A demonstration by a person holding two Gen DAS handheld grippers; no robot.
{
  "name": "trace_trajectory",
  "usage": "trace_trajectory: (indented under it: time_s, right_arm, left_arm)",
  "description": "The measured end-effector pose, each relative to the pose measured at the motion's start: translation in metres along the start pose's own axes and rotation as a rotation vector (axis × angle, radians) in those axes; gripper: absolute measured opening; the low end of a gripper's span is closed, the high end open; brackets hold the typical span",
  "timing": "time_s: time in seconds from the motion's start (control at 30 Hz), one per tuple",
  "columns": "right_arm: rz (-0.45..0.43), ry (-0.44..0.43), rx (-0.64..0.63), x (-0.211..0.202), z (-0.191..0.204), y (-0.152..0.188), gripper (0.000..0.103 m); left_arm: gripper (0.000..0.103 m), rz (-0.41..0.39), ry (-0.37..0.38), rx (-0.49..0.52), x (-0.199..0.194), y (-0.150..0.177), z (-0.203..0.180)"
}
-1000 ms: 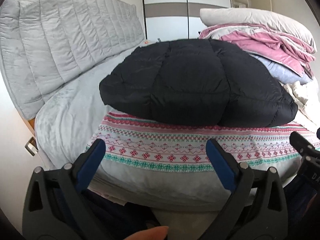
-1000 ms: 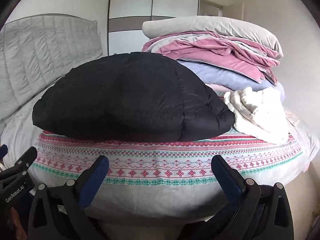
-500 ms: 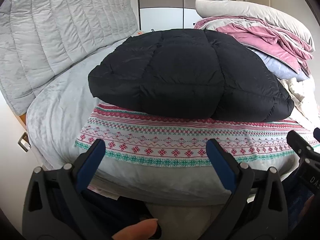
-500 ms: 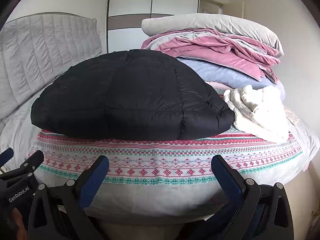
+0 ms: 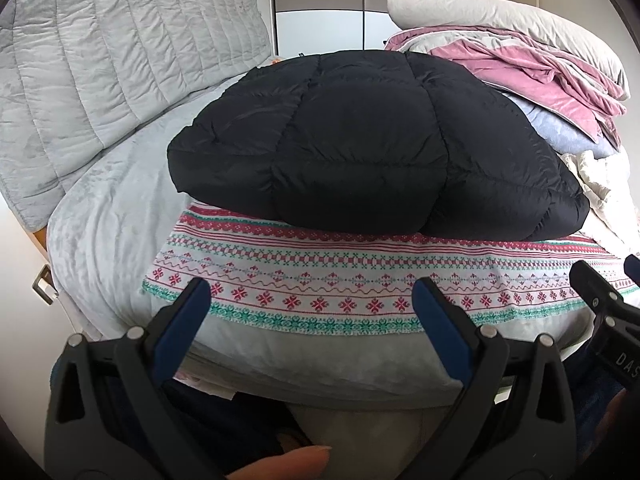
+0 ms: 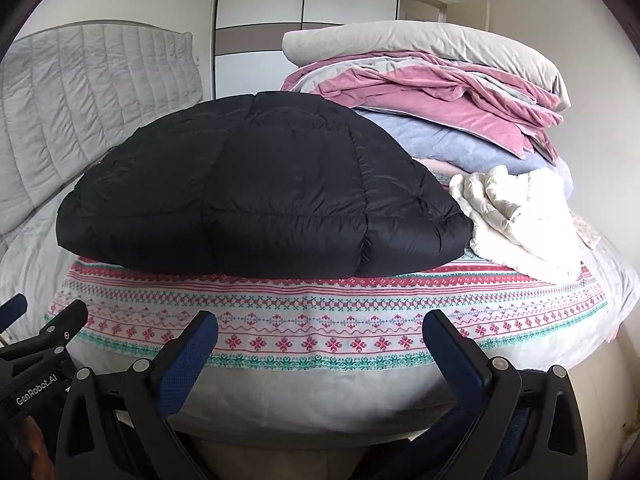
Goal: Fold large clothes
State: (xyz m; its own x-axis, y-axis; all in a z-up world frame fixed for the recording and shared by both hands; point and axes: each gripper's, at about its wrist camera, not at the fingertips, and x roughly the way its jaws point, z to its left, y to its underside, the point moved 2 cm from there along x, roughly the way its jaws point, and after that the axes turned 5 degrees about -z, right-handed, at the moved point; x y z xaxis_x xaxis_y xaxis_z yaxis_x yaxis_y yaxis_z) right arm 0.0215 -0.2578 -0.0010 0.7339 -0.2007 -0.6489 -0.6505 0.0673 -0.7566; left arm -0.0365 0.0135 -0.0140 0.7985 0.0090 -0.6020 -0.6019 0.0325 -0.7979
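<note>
Left wrist view: camera has eased closer and tilted down over the last second, so the jacket (image 5: 372, 144) sits larger and the bed (image 5: 120, 216) edge nearer. Left gripper (image 5: 312, 312) is spread wide, empty, hovering at the near edge. Risk: pinching the patterned cloth (image 5: 360, 276) instead of the jacket's hem.

Right wrist view: right gripper (image 6: 320, 344) is equally wide, empty. Jacket (image 6: 260, 192) lies mid-bed, black, puffy, quilted, slick; it may spring open or slide toward the white garment (image 6: 520, 216).

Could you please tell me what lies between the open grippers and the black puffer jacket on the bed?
Only the patterned blanket: both wrist views show it bare between the left gripper, right gripper and jacket.
</note>
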Motion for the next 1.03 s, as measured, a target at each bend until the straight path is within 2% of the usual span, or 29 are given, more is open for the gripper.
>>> trace_trajectory:
  time_s: [1.03]
  right_arm:
    - [0.025,-0.004,0.011,0.014,-0.004,0.002,0.103]
  left_arm:
    - [0.1,0.022,0.012,0.025,0.012,-0.003,-0.012]
